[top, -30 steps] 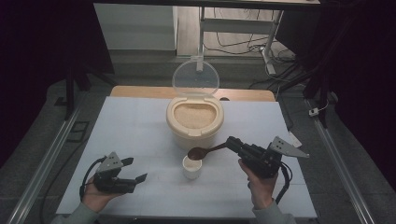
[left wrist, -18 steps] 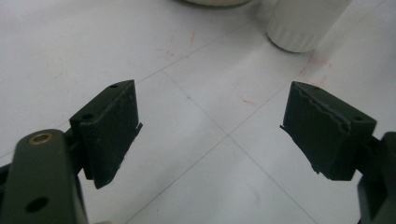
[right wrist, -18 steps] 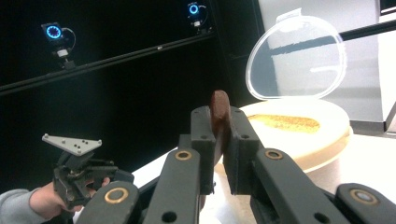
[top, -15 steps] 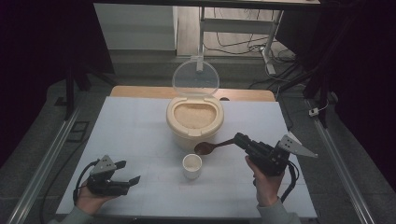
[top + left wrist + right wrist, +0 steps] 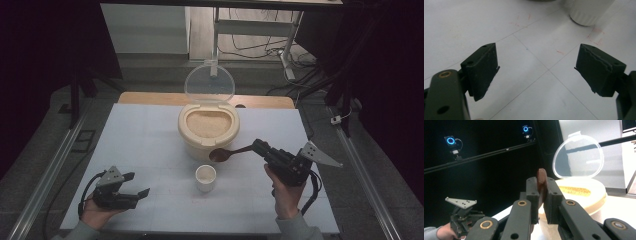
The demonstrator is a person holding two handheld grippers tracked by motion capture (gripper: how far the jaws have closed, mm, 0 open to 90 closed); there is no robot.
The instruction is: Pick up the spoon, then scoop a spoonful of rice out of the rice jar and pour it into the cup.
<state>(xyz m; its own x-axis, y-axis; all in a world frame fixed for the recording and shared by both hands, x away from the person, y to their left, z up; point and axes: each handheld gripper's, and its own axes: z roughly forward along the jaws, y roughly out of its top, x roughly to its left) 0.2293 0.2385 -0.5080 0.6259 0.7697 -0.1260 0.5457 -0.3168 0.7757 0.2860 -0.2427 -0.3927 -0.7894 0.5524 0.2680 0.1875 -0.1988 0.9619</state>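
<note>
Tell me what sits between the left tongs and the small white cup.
Nothing: in the high view, only bare white table runs from the open left tongs to the cup.

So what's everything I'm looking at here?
Container: one, cream, middle of the table, holding pale grains.
Lid: one, clear, standing open behind the container.
Cup: one, white, in front of the container.
Spoon: one, brown, between container and cup, held by its handle.
Table: one, white top.
Left gripper: one, black, near left corner, open.
Right gripper: one, black, shut on the spoon.
</note>
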